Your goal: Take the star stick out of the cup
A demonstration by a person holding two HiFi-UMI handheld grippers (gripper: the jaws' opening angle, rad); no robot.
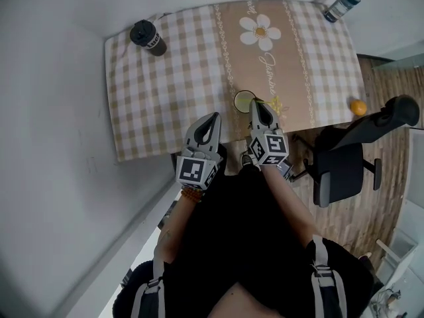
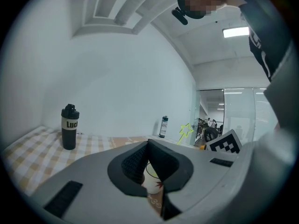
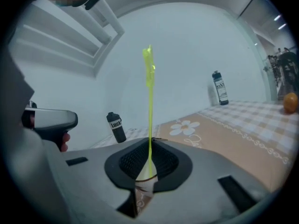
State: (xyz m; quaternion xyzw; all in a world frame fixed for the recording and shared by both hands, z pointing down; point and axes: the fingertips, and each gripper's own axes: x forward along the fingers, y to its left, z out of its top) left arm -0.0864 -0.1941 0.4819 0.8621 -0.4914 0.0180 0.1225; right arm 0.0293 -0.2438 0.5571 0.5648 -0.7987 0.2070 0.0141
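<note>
A pale paper cup stands near the front edge of the checked tablecloth. In the right gripper view a thin yellow-green star stick rises straight up out of the cup, and my right gripper is shut on its shaft just above the rim. The right gripper sits at the cup's right side. My left gripper hovers left of the cup, shut and holding nothing. From the left gripper I see the cup below the jaws and the star stick to the right.
A black bottle stands at the table's far left and a blue-capped bottle at the far right corner. An orange lies at the right edge. A black office chair stands to the right of the table. A wall runs along the left.
</note>
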